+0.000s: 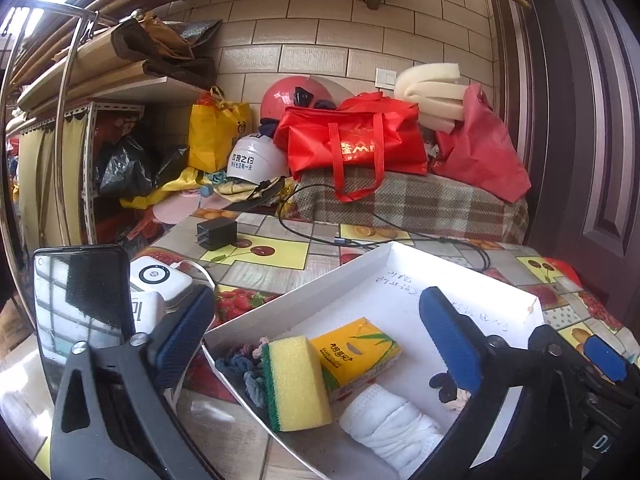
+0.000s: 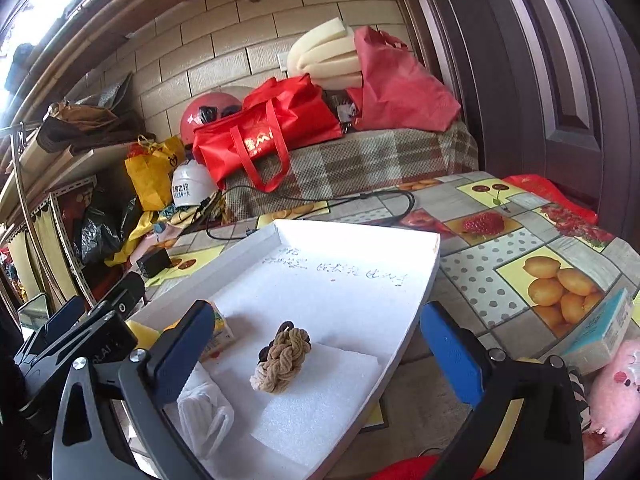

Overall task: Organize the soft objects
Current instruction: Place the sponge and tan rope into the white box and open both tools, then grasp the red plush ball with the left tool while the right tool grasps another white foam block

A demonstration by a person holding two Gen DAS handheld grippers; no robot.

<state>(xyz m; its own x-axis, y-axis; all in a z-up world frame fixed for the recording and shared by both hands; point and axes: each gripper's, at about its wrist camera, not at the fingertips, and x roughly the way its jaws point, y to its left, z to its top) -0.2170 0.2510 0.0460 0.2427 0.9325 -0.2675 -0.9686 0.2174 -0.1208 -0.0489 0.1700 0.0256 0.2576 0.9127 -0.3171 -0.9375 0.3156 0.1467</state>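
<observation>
Poised over the white box on the bench with both grippers spread and holding nothing: left gripper above the yellow sponge, tissue pack and rolled white cloth inside, right gripper above the braided tan rope inside.

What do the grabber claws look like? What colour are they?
Each claw has two flat fingers with bright blue ribbed pads, fixed to dark grey, nearly black frames with triangular cut-outs and round silver screws. The left gripper and the right gripper look the same. No sleeves or cables on them are in view.
</observation>
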